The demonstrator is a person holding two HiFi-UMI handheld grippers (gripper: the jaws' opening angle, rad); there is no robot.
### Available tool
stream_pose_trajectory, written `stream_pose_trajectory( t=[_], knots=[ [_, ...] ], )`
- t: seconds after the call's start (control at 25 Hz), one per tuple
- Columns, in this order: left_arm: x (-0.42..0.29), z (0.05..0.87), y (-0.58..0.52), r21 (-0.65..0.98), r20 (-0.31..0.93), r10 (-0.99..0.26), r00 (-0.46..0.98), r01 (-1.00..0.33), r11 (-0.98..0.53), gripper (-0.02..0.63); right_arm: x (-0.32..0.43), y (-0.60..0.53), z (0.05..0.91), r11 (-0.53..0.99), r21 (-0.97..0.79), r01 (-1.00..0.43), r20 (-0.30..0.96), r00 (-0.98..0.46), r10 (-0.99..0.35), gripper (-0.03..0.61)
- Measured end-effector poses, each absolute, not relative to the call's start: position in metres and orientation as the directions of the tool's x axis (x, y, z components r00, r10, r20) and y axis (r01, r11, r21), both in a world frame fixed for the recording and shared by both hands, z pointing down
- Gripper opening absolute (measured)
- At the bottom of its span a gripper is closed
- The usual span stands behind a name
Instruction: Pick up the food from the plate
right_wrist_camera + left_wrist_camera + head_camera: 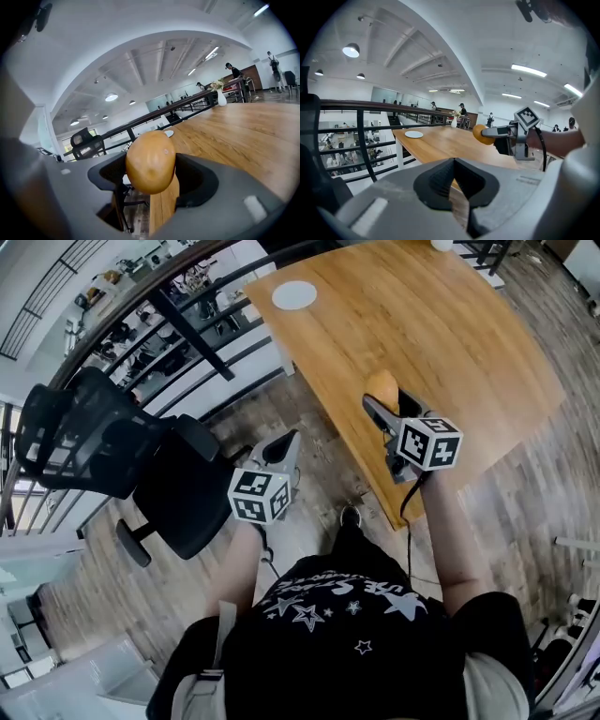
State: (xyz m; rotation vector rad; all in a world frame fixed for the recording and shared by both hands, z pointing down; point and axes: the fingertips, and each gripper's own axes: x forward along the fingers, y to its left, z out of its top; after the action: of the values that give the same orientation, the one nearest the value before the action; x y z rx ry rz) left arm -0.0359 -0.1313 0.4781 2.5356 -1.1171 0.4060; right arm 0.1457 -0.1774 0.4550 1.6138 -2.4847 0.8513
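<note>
We're gripping the orange-brown oval food item [151, 161] in the right tool [382, 407], jaws clenched on its sides. It's hanging clear above the wooden tabletop [450, 334], just inside the near edge. The round white plate [294, 294] is sitting bare by the far-left corner, well apart, so the pick-up is looking done, imo. The left tool [286, 442] is hanging closed w/ nothing in it, off the tabletop over the wood-plank floor [319, 474]. Next move prob. calls for a steady squeeze, as the rounded food could slip. Room: the tabletop is lying wide open ahead. A black mesh office chair [103, 442] & a black railing [187, 334] are crowding the left side.
</note>
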Motion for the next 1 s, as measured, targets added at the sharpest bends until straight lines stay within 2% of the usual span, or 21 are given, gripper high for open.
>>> stream_pose_trajectory(
  t=[0.44, 1.0],
  knots=[
    [-0.062, 0.475, -0.059, 0.194, 0.367, -0.614, 0.699, -0.703, -0.684, 0.002, 0.135, -0.089, 0.455, 0.196, -0.43, -0.881, 0.324, -0.353, -0.878, 0.331],
    [-0.108, 0.429, 0.029, 0.173, 0.309, -0.623, 0.718, -0.687, -0.706, 0.0, 0.088, 0.011, 0.418, 0.197, -0.413, -0.889, 0.324, -0.345, -0.881, 0.331]
  ],
)
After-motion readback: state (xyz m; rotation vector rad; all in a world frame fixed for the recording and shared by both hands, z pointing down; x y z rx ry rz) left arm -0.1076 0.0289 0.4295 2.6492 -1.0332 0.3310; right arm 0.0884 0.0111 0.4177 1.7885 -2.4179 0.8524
